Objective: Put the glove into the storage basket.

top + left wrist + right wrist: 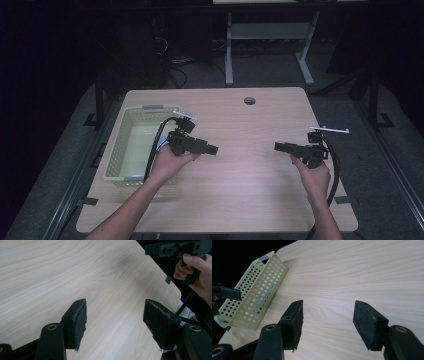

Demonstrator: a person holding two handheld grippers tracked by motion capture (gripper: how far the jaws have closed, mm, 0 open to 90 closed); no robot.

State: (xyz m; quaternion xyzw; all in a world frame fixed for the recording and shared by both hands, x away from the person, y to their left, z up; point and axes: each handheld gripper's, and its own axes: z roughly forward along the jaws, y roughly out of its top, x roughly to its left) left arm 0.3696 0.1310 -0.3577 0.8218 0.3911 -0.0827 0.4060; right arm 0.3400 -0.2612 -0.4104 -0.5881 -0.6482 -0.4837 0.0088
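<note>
Plainly, nothing is in hand yet, so the work reads as at its very beginning or between steps

Left tool: the left tool hangs over the tabletop just right of the basket, pointing toward the middle; in the left gripper view its two black pads stand well apart with bare wood between them, so it is spread and pinches nothing

Right tool: the right tool hangs over the right half of the tabletop, pointing left toward the other; in the right gripper view its pads are likewise spread, with only wood grain between them

Basket: the pale yellow-green perforated basket sits on the left side of the tabletop, nearest the left tool and partly behind the left hand; what shows of its inside looks empty, though the near end is hidden by the hand and cable

Done so far: judging from how things lie, no thing is gripped or carried

Left to do: I judge that any picking up or moving of the basket is still ahead; the left tool is near its right wall but not touching it, as far as I can tell

Hands: the right hand holds its tool well apart from the basket
</note>
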